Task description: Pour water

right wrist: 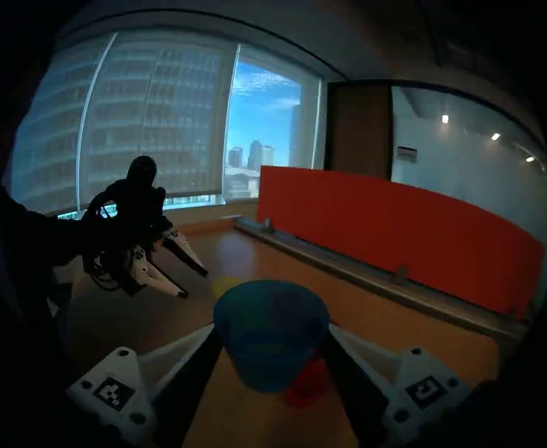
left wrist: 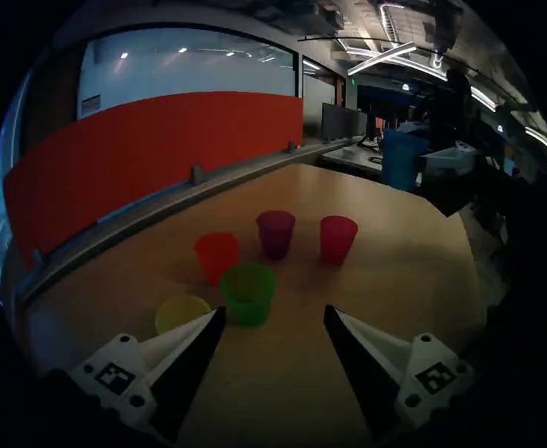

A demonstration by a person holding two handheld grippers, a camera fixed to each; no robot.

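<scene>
Several plastic cups stand grouped on the wooden table (left wrist: 393, 276): yellow (left wrist: 181, 312), green (left wrist: 248, 291), orange (left wrist: 217, 255), purple (left wrist: 276, 233) and red (left wrist: 338, 239). My left gripper (left wrist: 273, 317) hovers open just short of the green cup, with nothing between its fingers. My right gripper (right wrist: 271, 332) is shut on a blue cup (right wrist: 271, 351), held upright above a red cup (right wrist: 307, 386). The left gripper view shows that blue cup (left wrist: 401, 159) high at the table's far end. In the right gripper view the left gripper (right wrist: 193, 285) is open next to the yellow cup (right wrist: 225, 286).
A red partition (left wrist: 161, 149) with a metal rail (left wrist: 191, 190) runs along one table edge. A person's dark sleeve (right wrist: 42, 239) holds the left gripper. Large windows (right wrist: 161, 119) lie behind it. Desks with monitors (left wrist: 341, 123) stand beyond the table's far end.
</scene>
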